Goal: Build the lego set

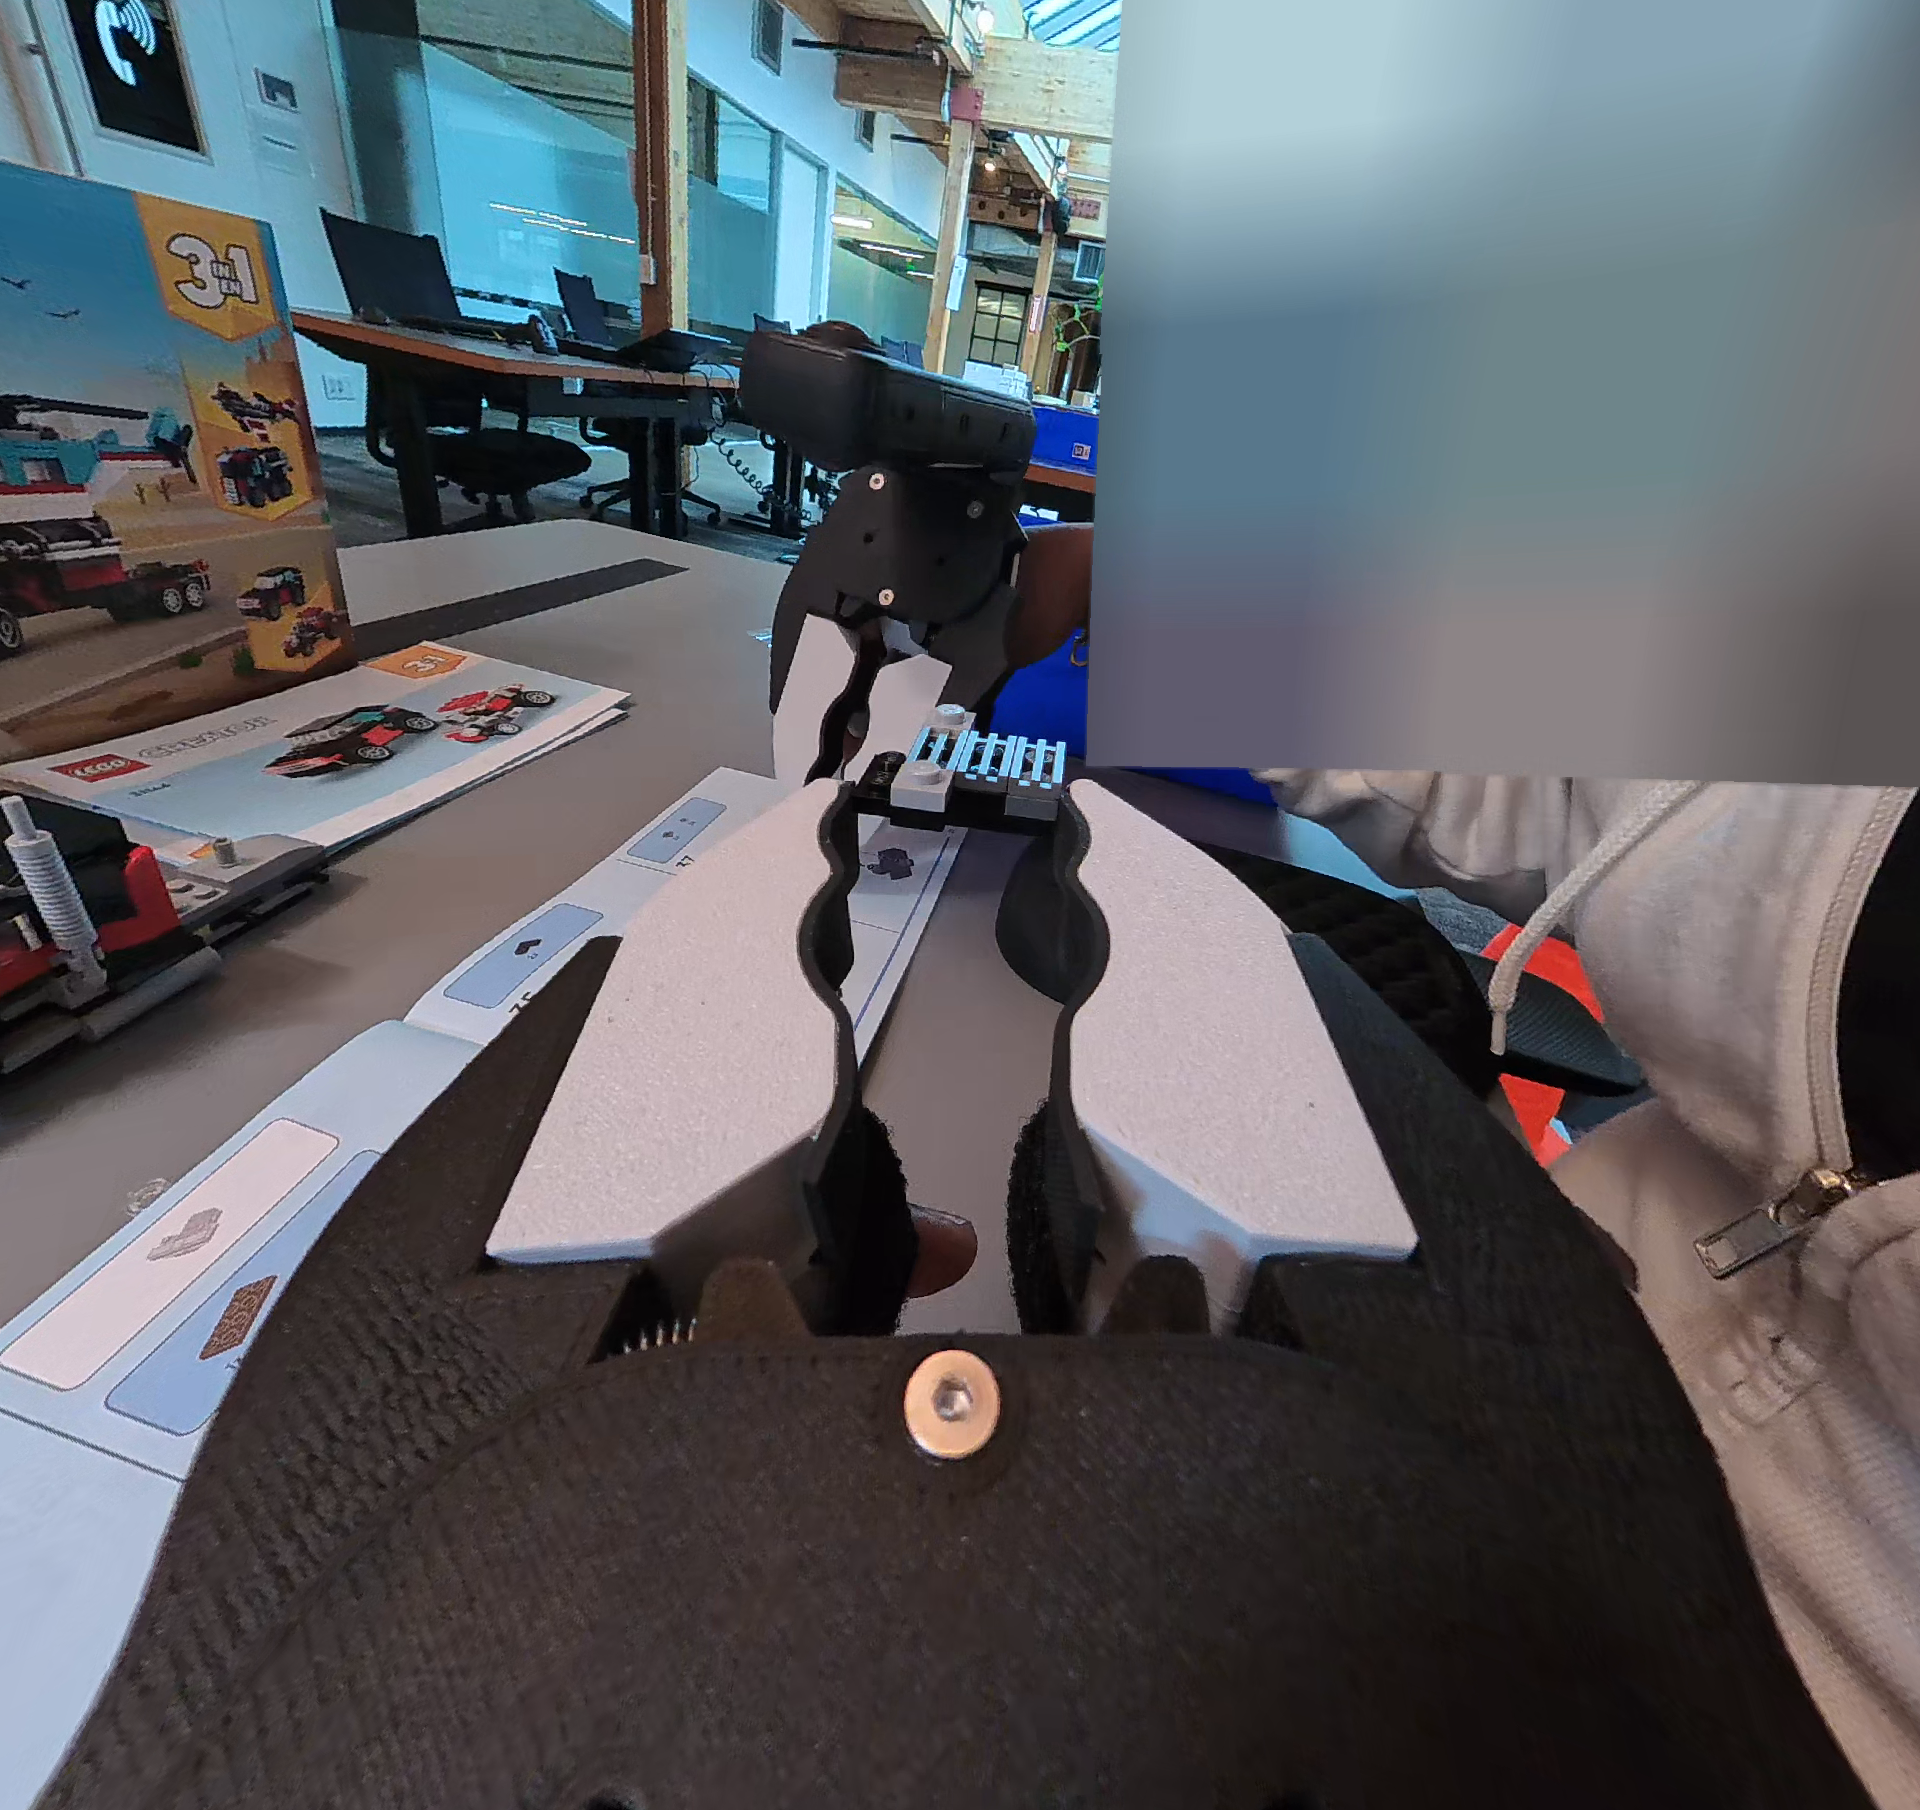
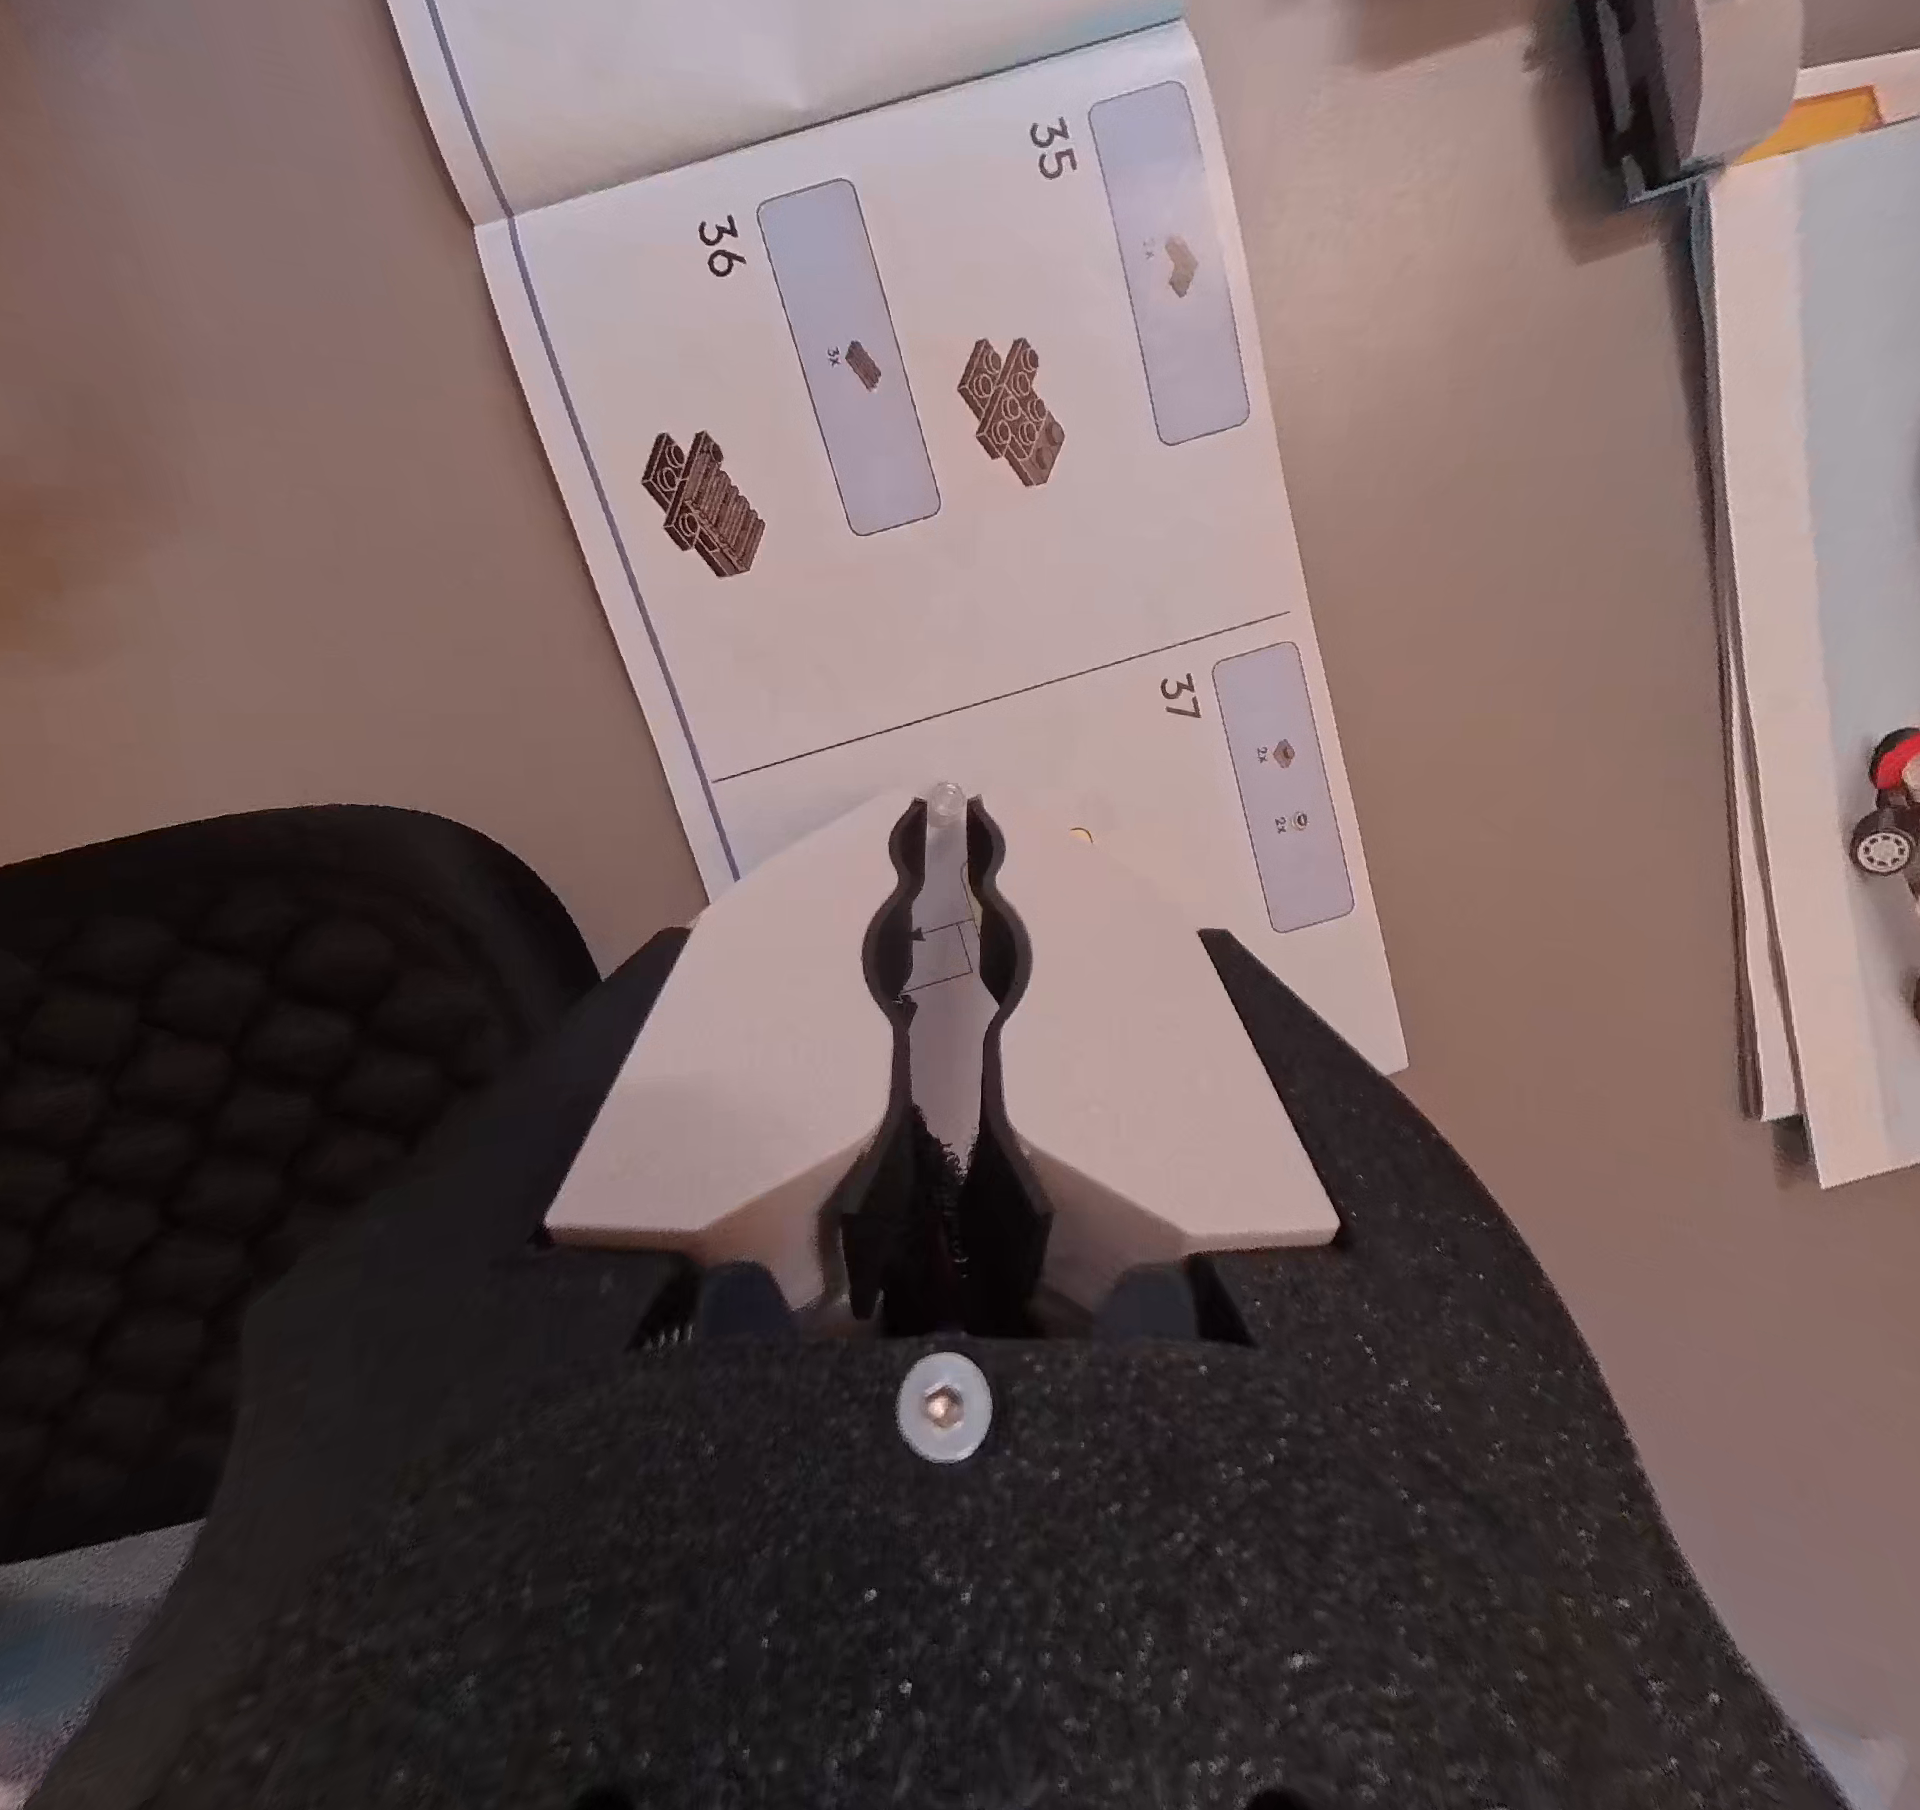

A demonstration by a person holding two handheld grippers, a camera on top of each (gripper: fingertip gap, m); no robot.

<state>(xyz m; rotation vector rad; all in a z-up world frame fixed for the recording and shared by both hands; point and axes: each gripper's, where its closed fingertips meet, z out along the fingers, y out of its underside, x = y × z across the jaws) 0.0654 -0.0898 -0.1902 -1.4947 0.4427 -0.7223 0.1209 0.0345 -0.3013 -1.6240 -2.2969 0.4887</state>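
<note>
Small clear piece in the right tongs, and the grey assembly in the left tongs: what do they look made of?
The clear piece looks like transparent glossy plastic: the page shows through it. The grey assembly, clamped between the left tongs, looks like hard moulded plastic, with studs, grille slats and a dull sheen. The right tongs are pinched on the clear piece.

Writing shows in four places, and it is not repeated here. The toy box (image 1: 156,472) standing at the left carries a yellow badge with large white characters. The closed booklet (image 1: 343,732) lying before it has a red logo, a grey word and an orange tag. The open booklet (image 2: 935,513) bears black step numbers beside pale blue part panels with small counts. A dark panel (image 1: 130,35) on the far wall shows a white pictogram
</note>
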